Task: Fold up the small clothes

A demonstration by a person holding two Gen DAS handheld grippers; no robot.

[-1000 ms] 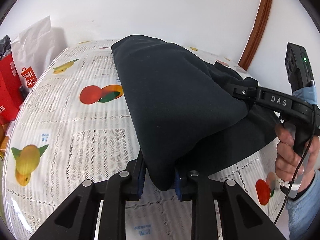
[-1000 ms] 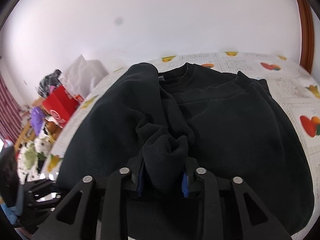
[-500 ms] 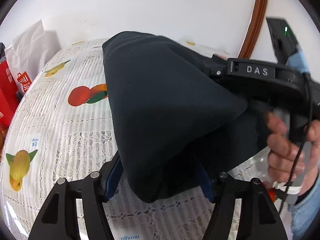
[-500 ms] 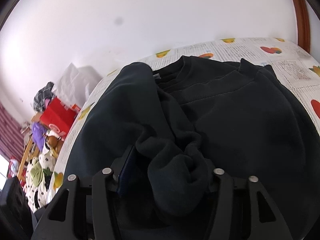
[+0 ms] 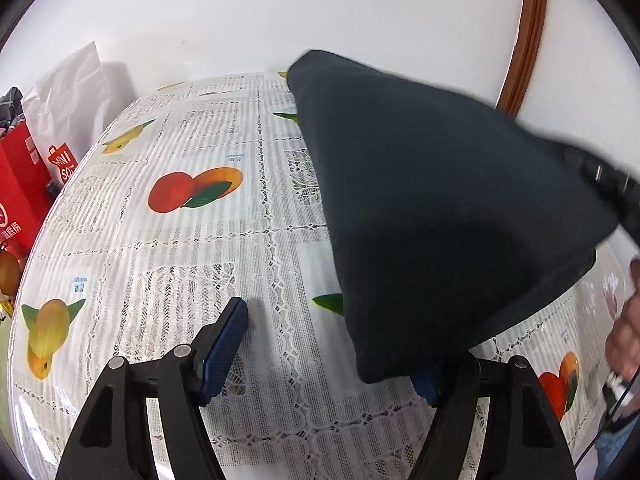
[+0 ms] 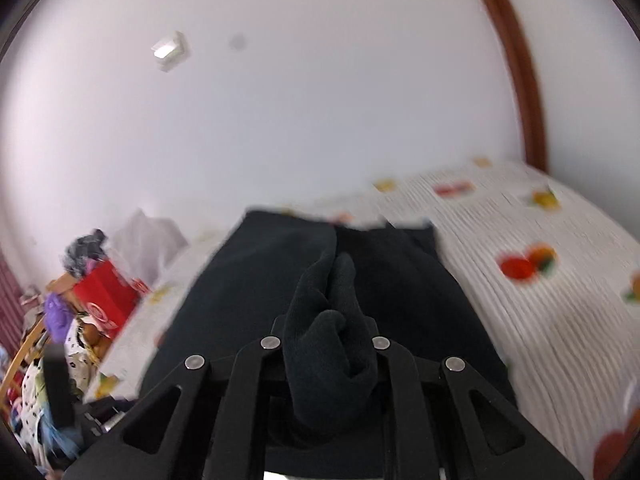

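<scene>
While blurred, right view: soft bunched fold.
Garment (image 5: 432, 208): dark fleecy knit, peaked.
Left gripper (image 5: 332, 350): jaws apart.
Right gripper (image 6: 326, 346): clamped on garment.
Tablecloth (image 5: 180, 248): glossy lace-print, fruit motifs.

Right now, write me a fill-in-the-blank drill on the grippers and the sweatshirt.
1. The left gripper has its jaws ____.
2. The right gripper is shut on a bunch of the ____ sweatshirt.
3. The tablecloth is printed with ____.
4. The paper bag beside the table is ____.

Missing words: open; black; fruit; red

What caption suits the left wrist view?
Open left claw beside a dark sweatshirt lifted over the fruit-print tablecloth.
</scene>
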